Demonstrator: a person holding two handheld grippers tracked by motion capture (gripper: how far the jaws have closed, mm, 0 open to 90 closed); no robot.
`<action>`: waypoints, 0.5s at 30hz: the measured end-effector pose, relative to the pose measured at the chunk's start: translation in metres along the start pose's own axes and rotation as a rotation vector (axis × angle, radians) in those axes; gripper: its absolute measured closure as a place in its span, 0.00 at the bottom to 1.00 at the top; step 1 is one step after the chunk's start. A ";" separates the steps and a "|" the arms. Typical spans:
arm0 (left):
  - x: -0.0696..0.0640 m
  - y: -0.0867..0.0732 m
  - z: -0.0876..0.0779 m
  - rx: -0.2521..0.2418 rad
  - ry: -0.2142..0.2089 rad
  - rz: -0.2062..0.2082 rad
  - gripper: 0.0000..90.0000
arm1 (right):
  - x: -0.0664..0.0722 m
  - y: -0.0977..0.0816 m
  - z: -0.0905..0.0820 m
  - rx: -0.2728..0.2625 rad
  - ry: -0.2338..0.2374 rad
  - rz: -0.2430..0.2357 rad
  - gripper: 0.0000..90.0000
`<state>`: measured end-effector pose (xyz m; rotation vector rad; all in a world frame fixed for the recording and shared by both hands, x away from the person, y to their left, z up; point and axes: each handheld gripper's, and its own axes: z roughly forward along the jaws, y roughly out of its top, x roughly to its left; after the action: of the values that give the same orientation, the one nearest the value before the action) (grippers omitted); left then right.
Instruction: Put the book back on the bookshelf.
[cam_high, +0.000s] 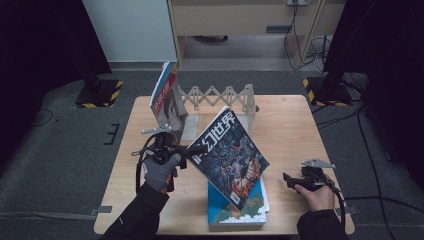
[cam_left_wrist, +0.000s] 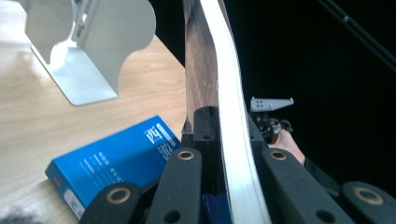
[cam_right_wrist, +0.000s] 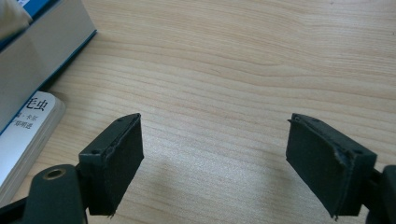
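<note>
Magazine: dark, glossy-covered magazine with large white characters (cam_high: 227, 155), lifted off the table and tilted, its near corner over the stack of books.
Grip: left gripper (cam_high: 184, 152) clamps the magazine's left edge; in the left gripper view both black jaws press flat on either side of its white page block (cam_left_wrist: 236, 140).
Left hand: grey-gloved hand (cam_high: 160, 170), left of the magazine, above the table's near left part.
Stack: blue paperback book with a cloud picture (cam_high: 240, 212) lies flat under the magazine's near corner, at the near edge.
Right gripper: right gripper (cam_high: 290, 178) rests low near the right edge, well apart from the magazine; jaws spread wide with nothing between them, bare wood below.
Far side: upright magazine with a blue and red cover (cam_high: 167, 97) leans by the white folding rack (cam_high: 222, 97).
Surface: light wooden table (cam_high: 290, 125).
</note>
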<state>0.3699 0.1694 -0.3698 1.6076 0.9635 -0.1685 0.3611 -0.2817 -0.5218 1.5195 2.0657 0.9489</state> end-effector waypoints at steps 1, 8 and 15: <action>-0.001 0.002 -0.001 -0.004 0.002 0.006 0.91 | 0.000 0.000 0.000 0.007 -0.003 0.003 0.21; -0.004 0.021 -0.016 -0.060 0.019 0.019 0.91 | -0.001 -0.002 0.005 0.033 -0.017 -0.011 0.19; -0.005 0.043 -0.031 -0.117 0.060 0.031 0.91 | 0.000 -0.005 0.010 0.058 -0.023 -0.038 0.14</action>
<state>0.3828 0.1955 -0.3253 1.5262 0.9763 -0.0423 0.3641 -0.2795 -0.5321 1.5074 2.1150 0.8614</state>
